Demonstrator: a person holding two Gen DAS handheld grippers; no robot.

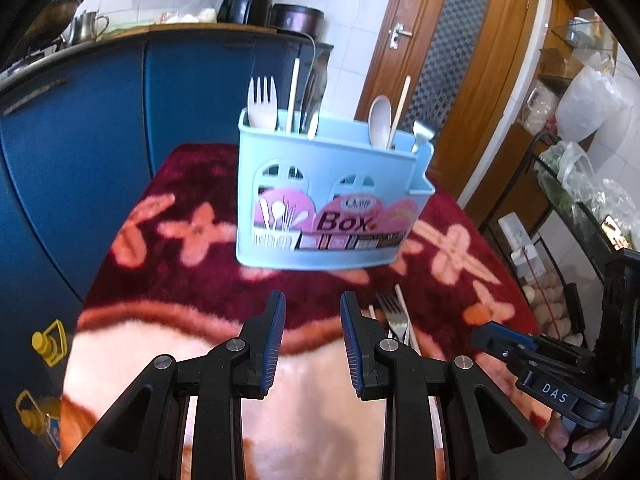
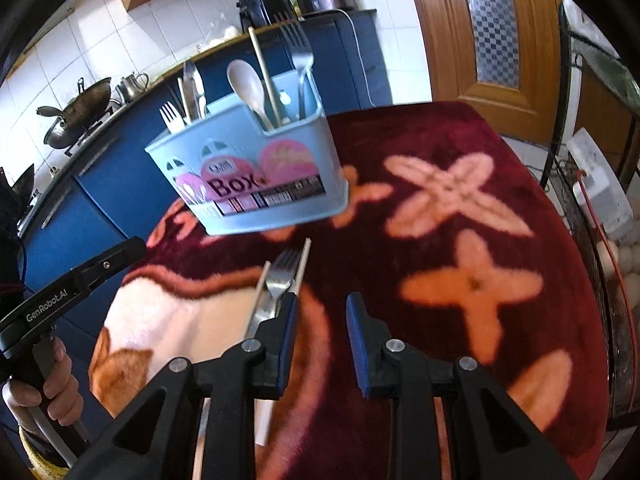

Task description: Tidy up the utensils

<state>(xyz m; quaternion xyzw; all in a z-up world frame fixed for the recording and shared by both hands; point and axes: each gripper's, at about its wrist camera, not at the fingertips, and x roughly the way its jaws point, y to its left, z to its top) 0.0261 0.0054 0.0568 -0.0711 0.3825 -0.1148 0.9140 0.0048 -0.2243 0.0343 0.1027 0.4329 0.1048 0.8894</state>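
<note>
Most utensils already stand in the blue caddy [image 2: 256,172] ahead of both empty, spread grippers, left gripper [image 1: 313,344] and right gripper [image 2: 322,340], while a metal fork [image 2: 280,280] and chopsticks [image 2: 302,260] still lie just beside the right gripper's left finger

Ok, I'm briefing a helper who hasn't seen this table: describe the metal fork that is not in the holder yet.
On the dark red flowered blanket, look in front of the light blue utensil box. The metal fork lies flat there, tines toward the box, between two pale chopsticks, unlike the forks standing upright inside.
</note>
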